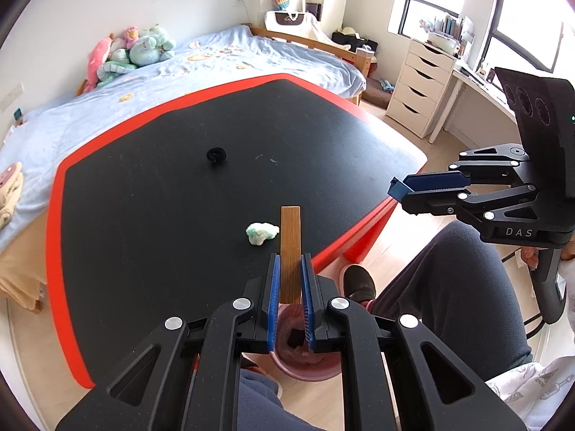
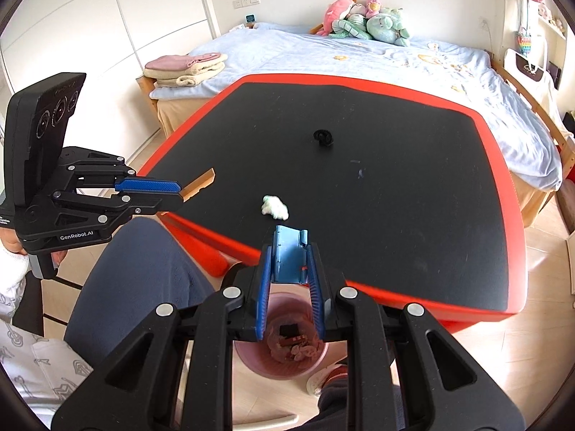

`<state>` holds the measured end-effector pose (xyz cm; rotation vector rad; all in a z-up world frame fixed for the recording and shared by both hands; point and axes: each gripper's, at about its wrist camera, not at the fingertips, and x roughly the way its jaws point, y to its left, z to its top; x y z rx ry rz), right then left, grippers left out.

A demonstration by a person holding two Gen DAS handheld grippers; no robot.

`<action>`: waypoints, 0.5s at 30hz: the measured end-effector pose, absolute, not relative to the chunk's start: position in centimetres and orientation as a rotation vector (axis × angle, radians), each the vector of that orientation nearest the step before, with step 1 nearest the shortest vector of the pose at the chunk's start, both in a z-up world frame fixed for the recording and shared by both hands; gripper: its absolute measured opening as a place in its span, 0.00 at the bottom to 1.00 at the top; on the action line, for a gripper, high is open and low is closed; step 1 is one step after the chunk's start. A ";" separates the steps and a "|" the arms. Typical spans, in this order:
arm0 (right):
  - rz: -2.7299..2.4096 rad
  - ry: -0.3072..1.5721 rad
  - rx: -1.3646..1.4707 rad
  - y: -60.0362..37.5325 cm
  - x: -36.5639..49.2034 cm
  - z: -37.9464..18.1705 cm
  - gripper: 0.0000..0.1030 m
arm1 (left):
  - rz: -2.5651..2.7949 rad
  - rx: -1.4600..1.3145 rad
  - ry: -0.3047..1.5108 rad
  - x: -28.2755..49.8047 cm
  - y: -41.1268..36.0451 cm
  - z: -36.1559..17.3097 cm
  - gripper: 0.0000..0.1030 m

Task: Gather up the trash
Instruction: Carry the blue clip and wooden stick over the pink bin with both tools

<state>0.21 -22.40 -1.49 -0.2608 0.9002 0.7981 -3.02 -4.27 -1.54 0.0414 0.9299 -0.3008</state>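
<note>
Left gripper (image 1: pixel 290 276): my jaws are clamped on a flat brown wooden strip (image 1: pixel 290 251), which sticks out forward, above the pink bin (image 1: pixel 305 366) on the floor.
Left risk: the strip is long; released at a tilt, I judge it could catch the bin's rim and fall on the floor.
Table (image 2: pixel 395 215): a crumpled white-green wad (image 2: pixel 275 207) lies near the front edge and a small black knot (image 2: pixel 323 137) sits further back, both uncollected.
Right gripper (image 2: pixel 289 262): my jaws pinch a blue plastic piece (image 2: pixel 287 255), over the bin's mouth.
Right risk: both grippers crowd the same bin, so they could knock together.
</note>
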 end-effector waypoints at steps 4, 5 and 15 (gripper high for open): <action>0.788 0.913 -0.236 -23.1 -1.4 -2.1 0.19 | -0.307 0.022 0.944 -4.7 -4.8 -2.3 0.11; 0.788 0.919 -0.231 -23.3 -1.7 -2.2 0.19 | -0.310 0.018 0.950 -5.1 -5.0 -2.6 0.11; 0.805 0.965 -0.219 -23.6 -4.3 -4.0 0.19 | -0.336 0.011 0.986 -7.2 -6.2 -4.0 0.11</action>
